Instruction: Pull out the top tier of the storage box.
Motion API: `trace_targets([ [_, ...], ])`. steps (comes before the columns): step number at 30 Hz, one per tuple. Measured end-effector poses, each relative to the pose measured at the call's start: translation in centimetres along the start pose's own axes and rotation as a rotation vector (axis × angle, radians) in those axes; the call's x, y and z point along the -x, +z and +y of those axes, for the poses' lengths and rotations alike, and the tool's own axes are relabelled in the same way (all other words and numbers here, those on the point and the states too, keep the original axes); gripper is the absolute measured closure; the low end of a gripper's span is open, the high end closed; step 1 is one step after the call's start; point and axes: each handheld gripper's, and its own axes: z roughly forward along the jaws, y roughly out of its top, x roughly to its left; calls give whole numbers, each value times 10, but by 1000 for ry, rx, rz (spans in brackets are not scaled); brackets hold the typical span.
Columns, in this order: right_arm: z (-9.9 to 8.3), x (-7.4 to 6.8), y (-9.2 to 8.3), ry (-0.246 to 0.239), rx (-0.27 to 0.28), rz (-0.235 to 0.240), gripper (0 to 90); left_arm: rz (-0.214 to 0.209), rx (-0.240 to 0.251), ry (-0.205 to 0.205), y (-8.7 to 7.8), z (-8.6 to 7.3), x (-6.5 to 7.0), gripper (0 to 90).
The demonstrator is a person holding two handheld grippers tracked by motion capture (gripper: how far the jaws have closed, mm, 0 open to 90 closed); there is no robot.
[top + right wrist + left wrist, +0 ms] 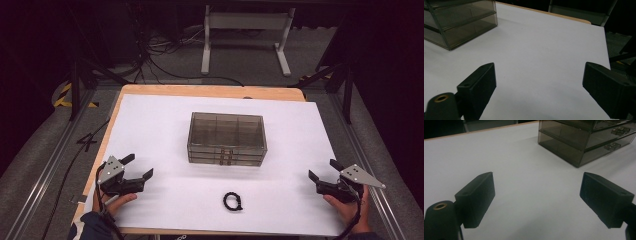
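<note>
Black ring [232, 201] lies on white sheet [160, 125] near front table [210, 91] edge, between my two hands, well apart from both. Left hand-held gripper [137, 167] wide, nothing between jaws. Right hand-held gripper [324, 170] wide too, empty. Smoky plastic drawer box [226, 138] stands mid-sheet, beyond ring.

Wooden table [210, 91] under a white sheet [150, 125], lit brightly against a dark room. Behind the table, grey carpet floor [250, 55] with a white metal frame [245, 35] standing on it. Left of that frame, tangled black cables [160, 47]. Beside the table's left corner, yellow-black hazard tape [64, 95]. Along both sides, grey metal rails [50, 165].
</note>
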Motion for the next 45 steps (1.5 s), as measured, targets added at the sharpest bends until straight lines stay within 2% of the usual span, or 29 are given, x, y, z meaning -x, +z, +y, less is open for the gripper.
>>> trace_targets([
  [9,1,0,1,1,-12,-5,143,15,11,-2,-1,-1,0,145],
  [16,1,1,1,5,-9,-1,178,15,2,9,0,0,2,151],
  [19,1,1,-1,6,-1,-1,238,8,-3,5,0,0,1,153],
  [22,1,0,-2,-5,6,0,343,10,-4,0,0,0,1,155],
  [23,1,0,-2,-5,6,0,343,10,-4,0,0,0,1,156],
  [24,1,-1,-3,-14,8,20,407,12,-10,7,0,1,1,157],
  [27,1,-1,-2,-17,8,47,481,14,-13,12,1,1,2,161],
  [36,5,-4,-5,-45,4,83,626,16,-21,19,2,1,3,176],
  [42,11,-8,-7,-55,19,105,709,22,-52,30,1,2,4,179],
  [45,17,-12,-9,-63,31,122,752,33,-58,54,-2,5,6,181],
])
